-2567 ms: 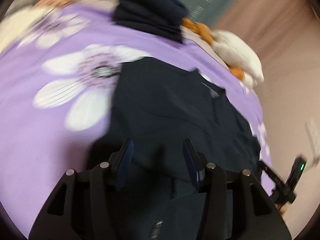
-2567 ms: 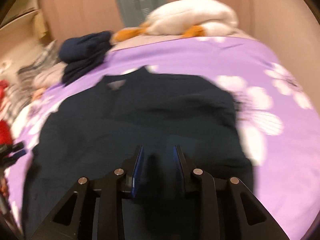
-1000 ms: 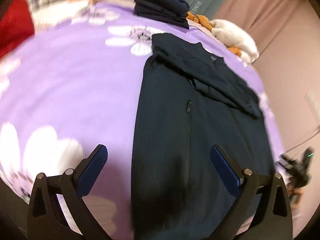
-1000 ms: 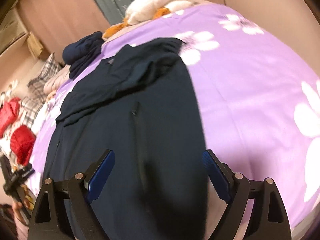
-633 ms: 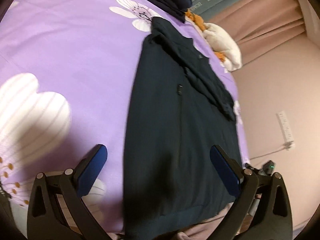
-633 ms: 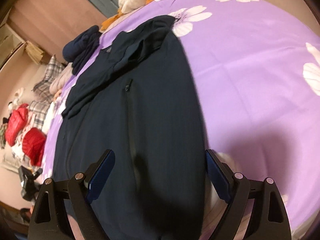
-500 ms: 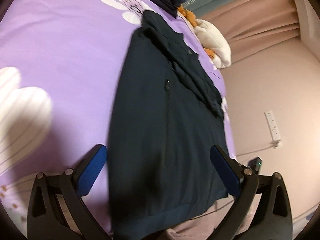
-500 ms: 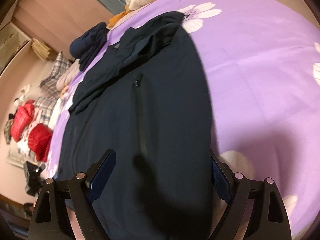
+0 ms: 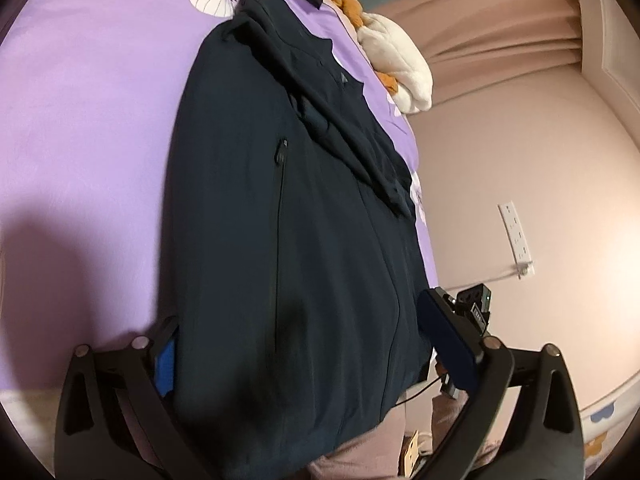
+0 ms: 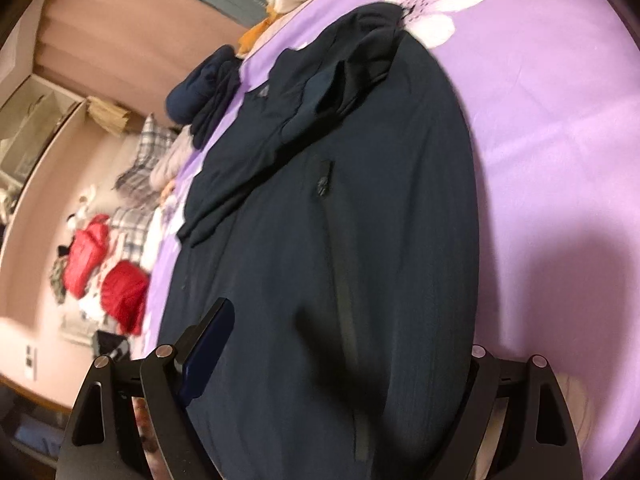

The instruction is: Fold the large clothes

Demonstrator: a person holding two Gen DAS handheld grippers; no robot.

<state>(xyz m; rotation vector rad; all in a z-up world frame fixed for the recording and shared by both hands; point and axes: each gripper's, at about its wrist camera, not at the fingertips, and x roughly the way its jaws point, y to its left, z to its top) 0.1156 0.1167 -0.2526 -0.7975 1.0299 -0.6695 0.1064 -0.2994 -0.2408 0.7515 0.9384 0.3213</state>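
Straddling the near hem of a dark navy jacket, the left gripper is holding its jaws wide, nothing clamped between them. The right gripper is likewise spreading its jaws wide over the same hem, gripping nothing. The jacket is lying flat on a purple flowered bedspread, sleeves folded across its chest. Beyond its collar, a folded navy pile and a white plush toy are resting near the curtain.
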